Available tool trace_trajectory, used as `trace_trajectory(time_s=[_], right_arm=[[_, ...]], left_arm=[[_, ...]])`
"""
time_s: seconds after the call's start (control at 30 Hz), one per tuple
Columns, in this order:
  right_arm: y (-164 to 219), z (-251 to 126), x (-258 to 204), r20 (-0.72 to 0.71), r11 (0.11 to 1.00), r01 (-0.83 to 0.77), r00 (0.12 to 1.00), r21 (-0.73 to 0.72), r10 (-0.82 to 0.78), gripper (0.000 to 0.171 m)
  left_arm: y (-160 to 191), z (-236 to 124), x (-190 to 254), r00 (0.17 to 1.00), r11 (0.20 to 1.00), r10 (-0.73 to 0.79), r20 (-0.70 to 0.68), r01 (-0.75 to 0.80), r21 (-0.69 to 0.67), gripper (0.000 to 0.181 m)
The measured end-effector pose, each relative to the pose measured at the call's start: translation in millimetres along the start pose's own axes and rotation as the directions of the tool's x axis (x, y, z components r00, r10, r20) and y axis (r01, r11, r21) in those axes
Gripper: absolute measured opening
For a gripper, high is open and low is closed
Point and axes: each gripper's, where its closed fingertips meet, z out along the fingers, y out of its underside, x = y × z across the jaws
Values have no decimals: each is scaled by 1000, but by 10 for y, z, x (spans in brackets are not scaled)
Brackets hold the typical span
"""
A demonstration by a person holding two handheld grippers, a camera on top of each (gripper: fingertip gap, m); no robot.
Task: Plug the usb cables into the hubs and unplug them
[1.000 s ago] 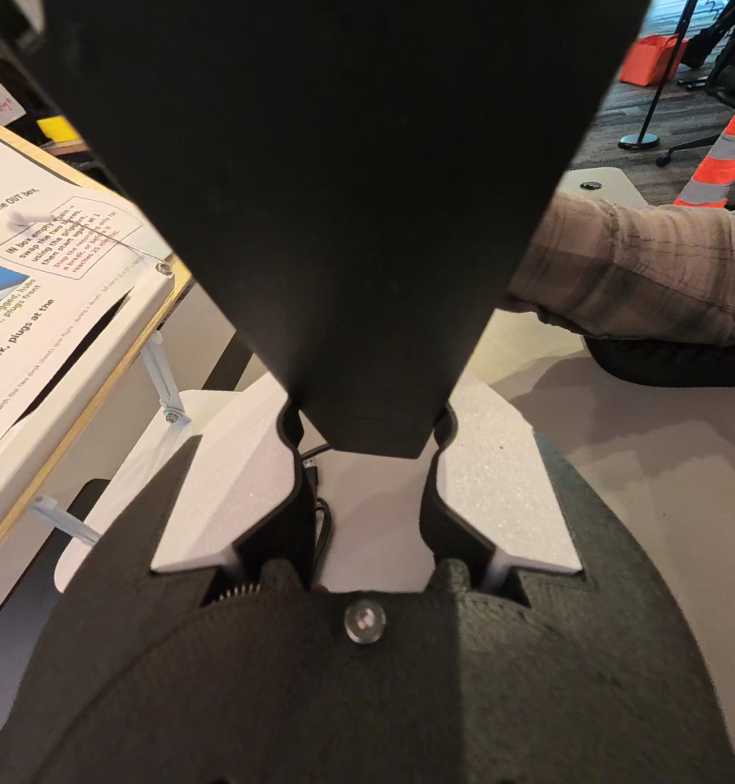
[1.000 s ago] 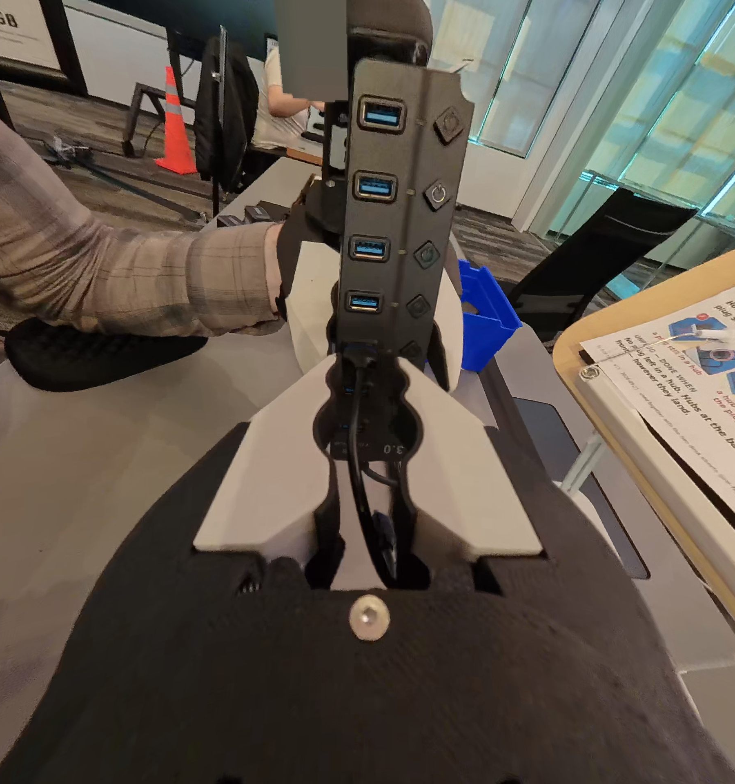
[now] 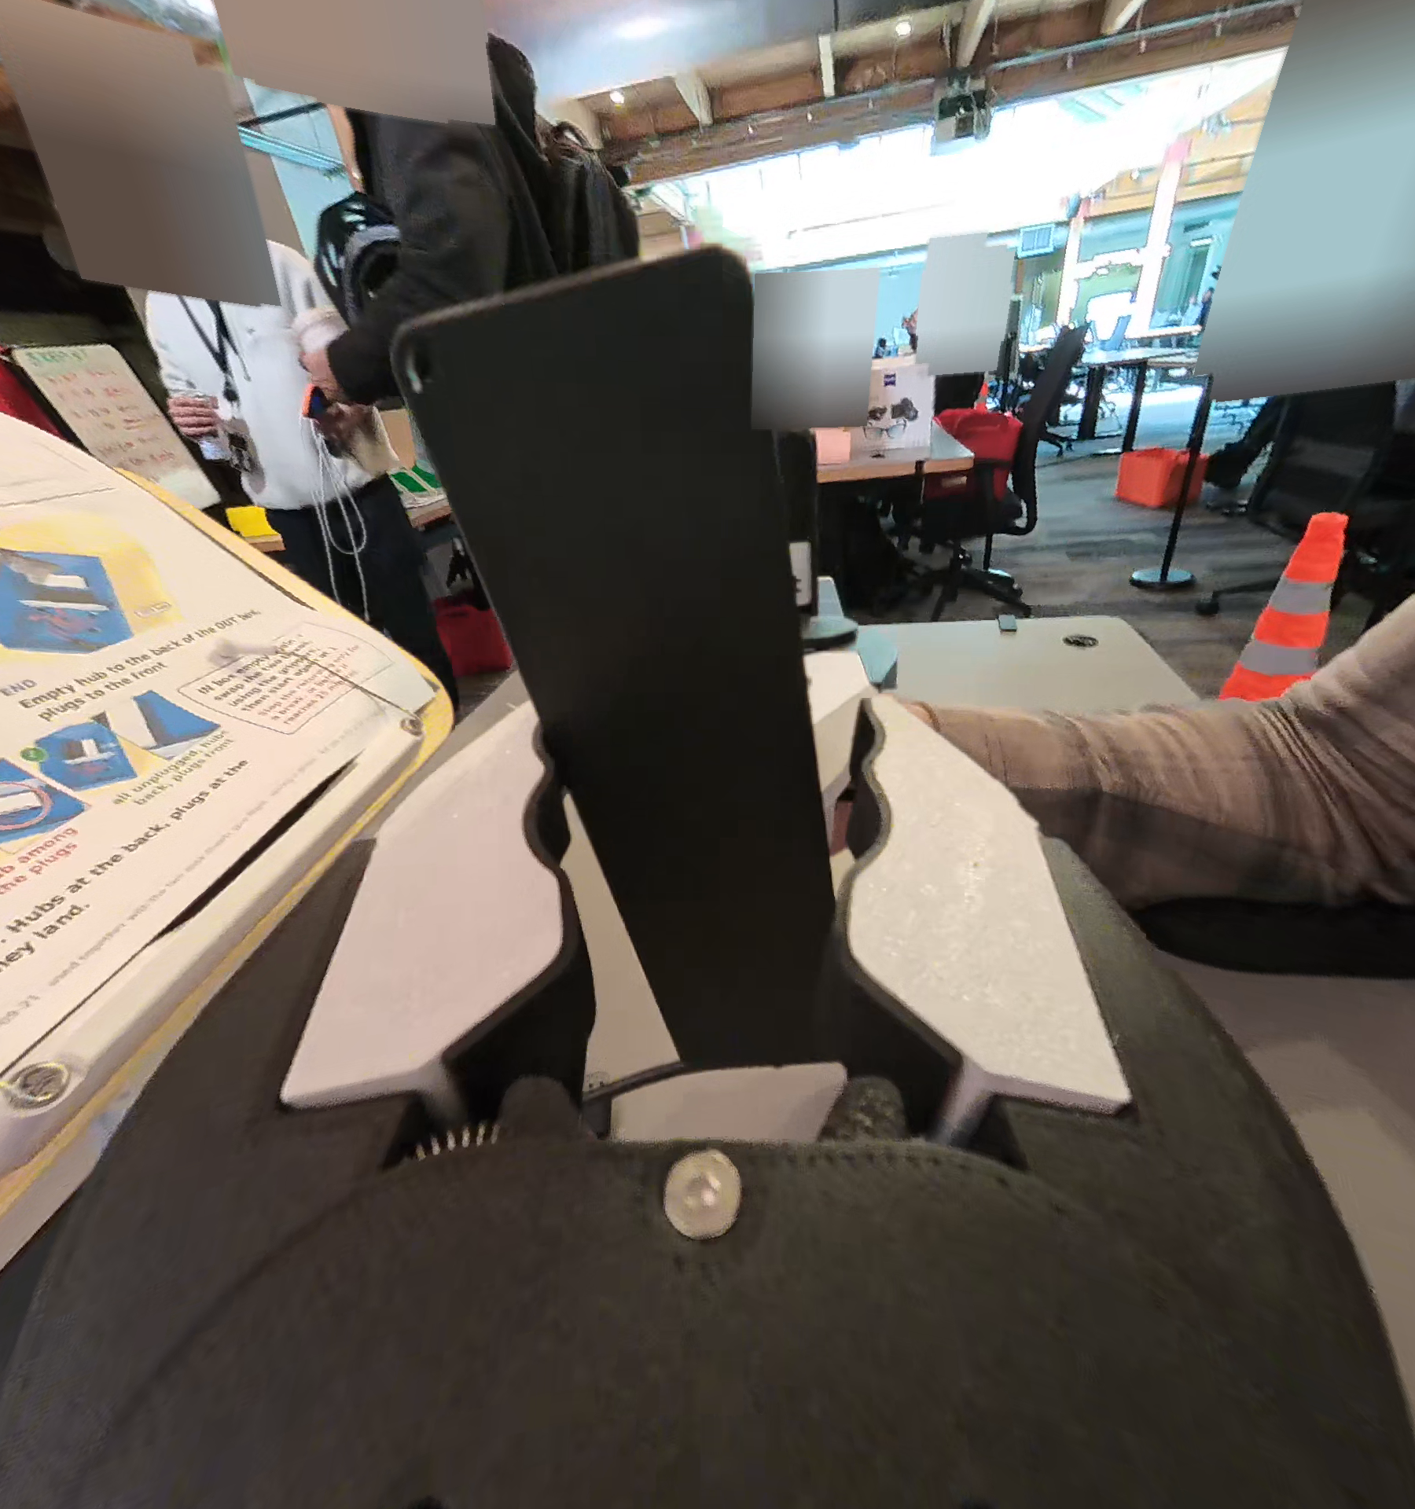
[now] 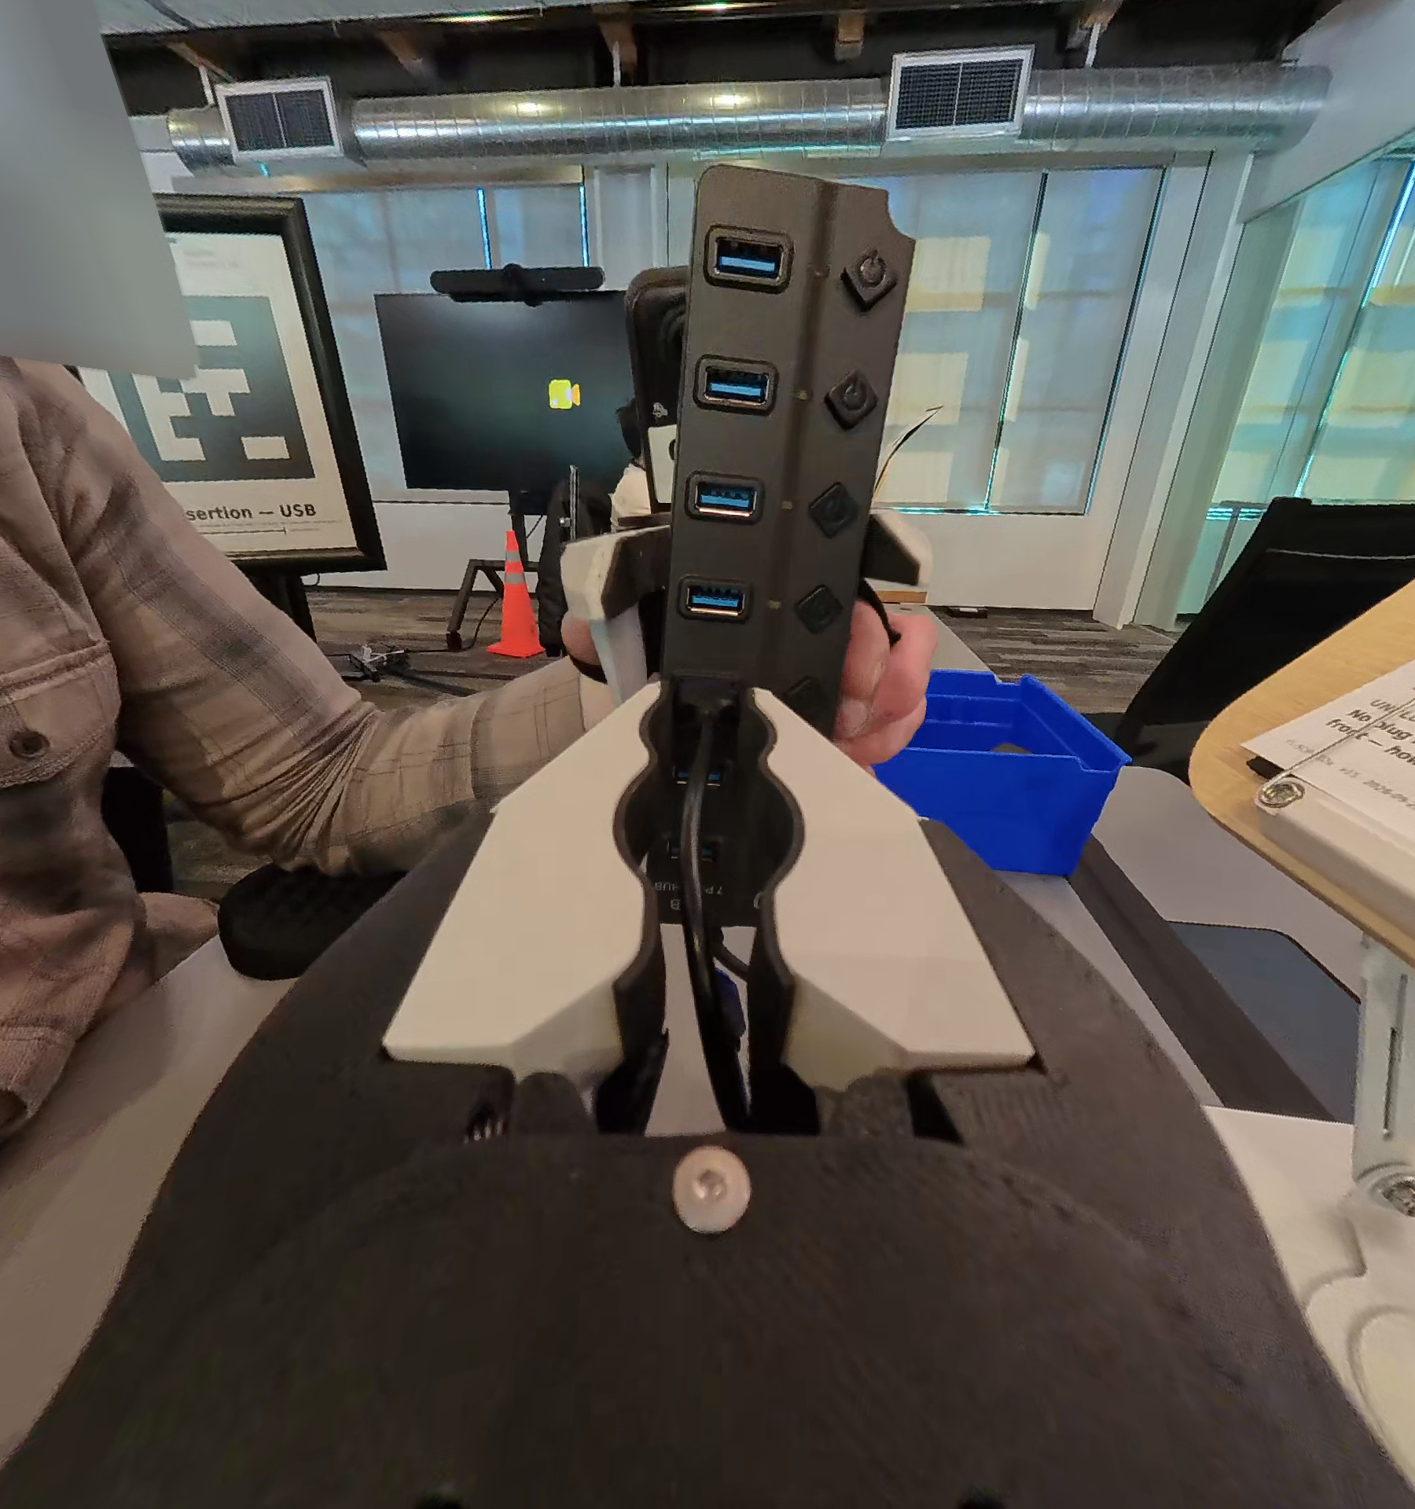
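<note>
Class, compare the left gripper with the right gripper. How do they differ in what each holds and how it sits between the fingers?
The left gripper clamps the black USB hub; the right gripper closes on the plug end of the black USB cable. The left gripper's hub stands upright and fills its gap; the right gripper's cable is thin and trails back between its fingers. Both have white fingers with black inner pads, and both are shut on something.
</note>
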Motion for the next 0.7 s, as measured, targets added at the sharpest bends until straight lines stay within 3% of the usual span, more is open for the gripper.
trace_trajectory(time_s=[0.7], right_arm=[[16,114,-59,-7,999,45,999,-25,-46,14]], left_arm=[[107,73,34,993,993,-107,-42,104,-56,65]])
